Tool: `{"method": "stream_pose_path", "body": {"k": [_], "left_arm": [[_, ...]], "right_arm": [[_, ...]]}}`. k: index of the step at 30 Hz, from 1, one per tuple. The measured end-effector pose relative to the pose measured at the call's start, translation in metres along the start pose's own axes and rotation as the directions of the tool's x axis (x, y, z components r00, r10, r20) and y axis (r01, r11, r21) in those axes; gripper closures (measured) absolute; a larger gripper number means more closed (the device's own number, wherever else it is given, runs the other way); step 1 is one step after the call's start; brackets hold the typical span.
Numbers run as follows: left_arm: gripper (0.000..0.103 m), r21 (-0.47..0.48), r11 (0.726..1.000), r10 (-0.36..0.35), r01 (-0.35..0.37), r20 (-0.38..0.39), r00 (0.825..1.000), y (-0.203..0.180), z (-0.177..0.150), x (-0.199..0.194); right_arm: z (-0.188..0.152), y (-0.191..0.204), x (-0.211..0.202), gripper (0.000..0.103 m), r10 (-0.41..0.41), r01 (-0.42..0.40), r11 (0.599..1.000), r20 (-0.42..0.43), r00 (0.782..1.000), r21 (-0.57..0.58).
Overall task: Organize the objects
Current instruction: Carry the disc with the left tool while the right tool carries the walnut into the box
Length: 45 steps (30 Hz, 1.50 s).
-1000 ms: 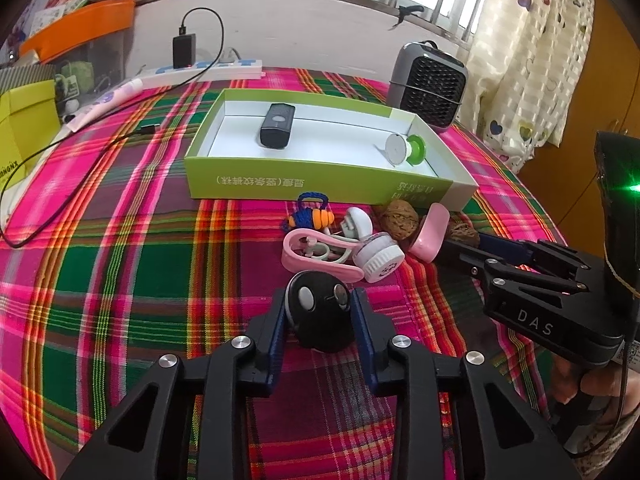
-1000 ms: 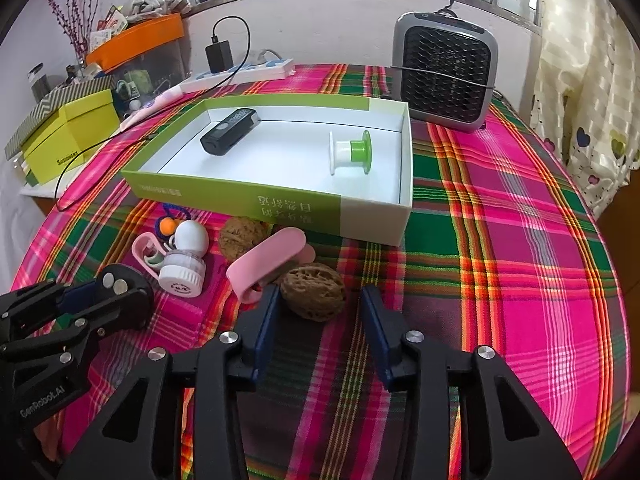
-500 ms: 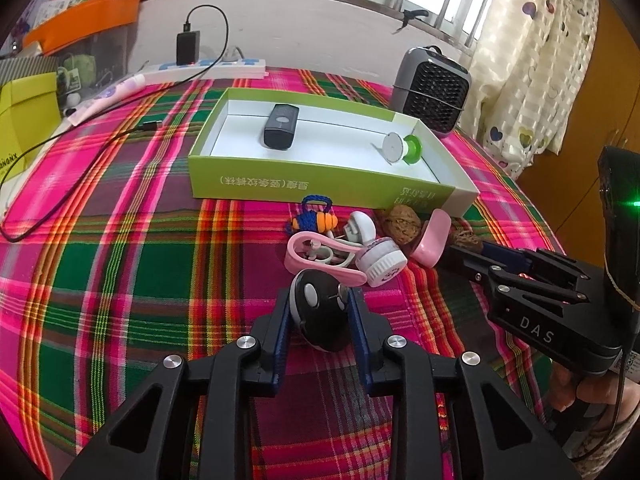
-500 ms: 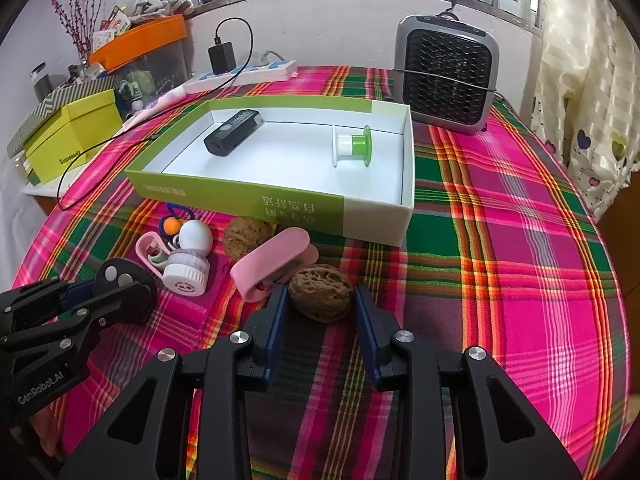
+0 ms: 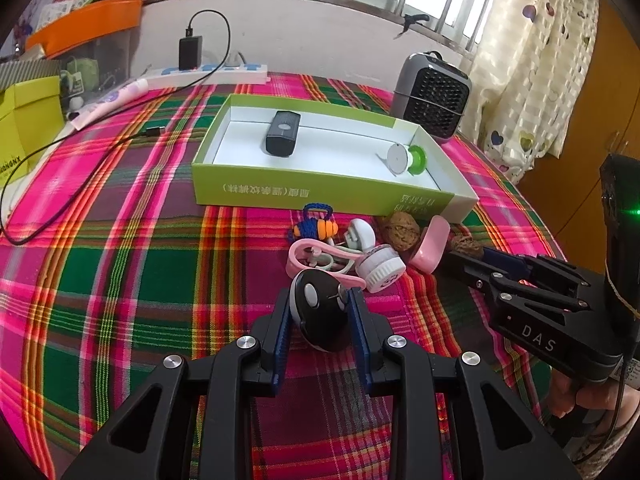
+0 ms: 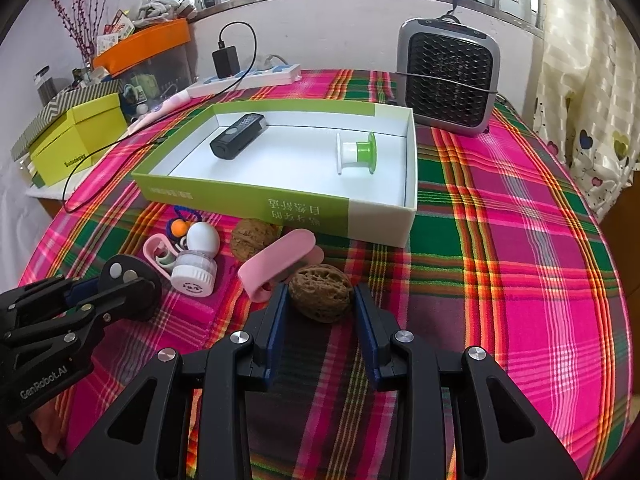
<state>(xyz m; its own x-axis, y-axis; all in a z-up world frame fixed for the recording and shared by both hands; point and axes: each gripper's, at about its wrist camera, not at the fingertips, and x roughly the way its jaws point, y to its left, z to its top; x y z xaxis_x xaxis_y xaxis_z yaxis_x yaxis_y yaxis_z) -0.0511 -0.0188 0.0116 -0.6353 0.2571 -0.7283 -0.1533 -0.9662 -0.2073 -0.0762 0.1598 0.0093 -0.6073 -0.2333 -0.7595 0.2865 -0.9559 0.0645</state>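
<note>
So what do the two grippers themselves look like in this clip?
Both are matte black angular linkages with silver screws and blue-padded fingers. The right gripper is marked "DAS", with a green light and a thin cable at its rear block. The left gripper reads "GenRobot.AI".

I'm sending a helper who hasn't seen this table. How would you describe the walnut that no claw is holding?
Find the open green box on the plaid tablecloth. Against the front wall of it lies a small cluster of items. The free walnut sits against that wall, between the white round-capped bottle and the pink clip. The other walnut lies farther from the box, gripped by the right claw.
</note>
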Motion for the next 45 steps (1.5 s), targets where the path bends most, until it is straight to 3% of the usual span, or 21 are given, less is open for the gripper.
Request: {"method": "stream_pose_path", "body": {"k": [25,45], "left_arm": [[0.078,0.022,1.0,-0.013,0.011,0.068,0.998,-0.002,0.04,-0.012],[0.078,0.027,1.0,-0.001,-0.001,0.072,0.997,0.01,0.089,0.022]], "right_arm": [[0.025,0.003,-0.013,0.069,0.021,-0.021,1.0,0.05,0.999,0.001],[0.074,0.006,0.015,0.069,0.037,-0.035,0.999,0.048,0.998,-0.029]]}}
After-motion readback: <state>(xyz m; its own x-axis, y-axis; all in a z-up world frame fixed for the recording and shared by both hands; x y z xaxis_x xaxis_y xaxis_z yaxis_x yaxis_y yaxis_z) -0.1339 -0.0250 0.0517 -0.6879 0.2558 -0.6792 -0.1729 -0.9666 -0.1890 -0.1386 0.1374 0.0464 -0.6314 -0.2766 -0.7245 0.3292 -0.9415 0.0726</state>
